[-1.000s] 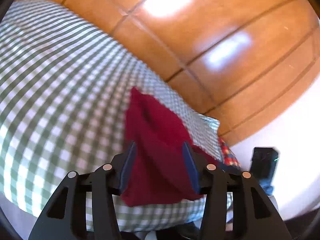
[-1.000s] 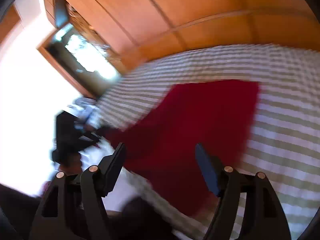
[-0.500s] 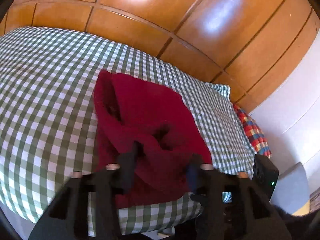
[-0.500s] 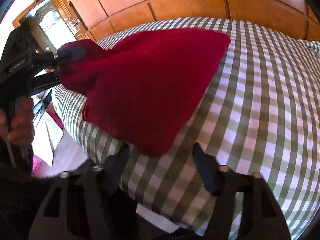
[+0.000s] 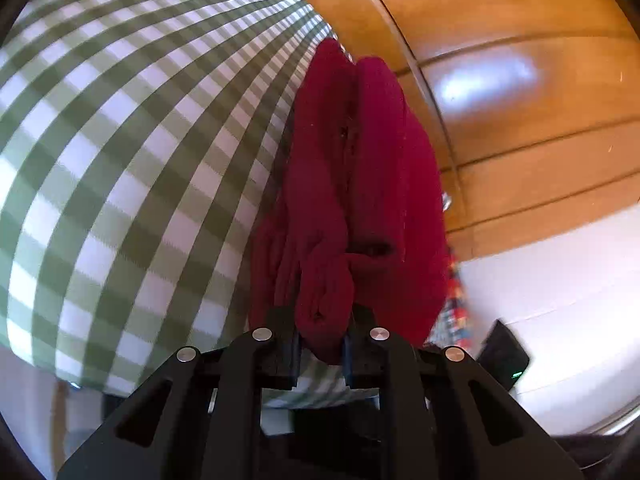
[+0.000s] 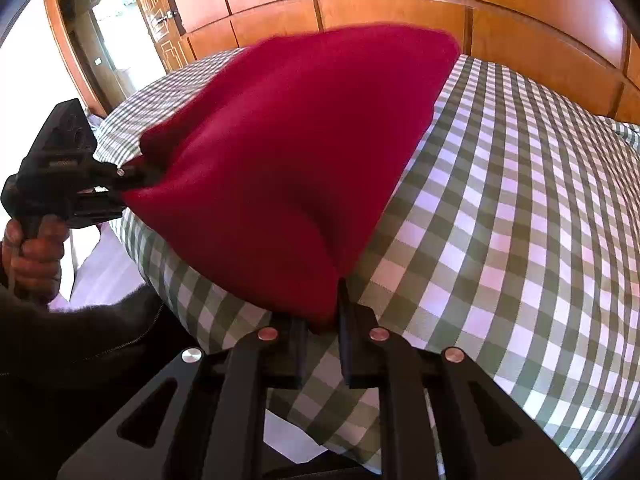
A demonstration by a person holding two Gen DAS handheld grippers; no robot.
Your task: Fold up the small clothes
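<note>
The right gripper [image 6: 323,330], its jaws just closed, pinches the near corner of a red garment [image 6: 288,160] spread on the green-checked bed [image 6: 520,240], while the left gripper [image 6: 132,178] clamps its far corner.

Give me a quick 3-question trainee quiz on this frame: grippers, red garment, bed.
1. True or false: the dark red knit garment lies on a plain white sheet.
2. Multiple choice: the right gripper is A) open above the bed, B) shut on a near corner of the garment, C) holding a pillow.
3. Short answer: what is the left gripper doing?

Key
1. False: it lies on the green-and-white checked bedspread.
2. B. Its jaws have just been closing, with red cloth between them.
3. It is pinching a bunched fold of the garment; its jaws have just been closing on it too.
</note>
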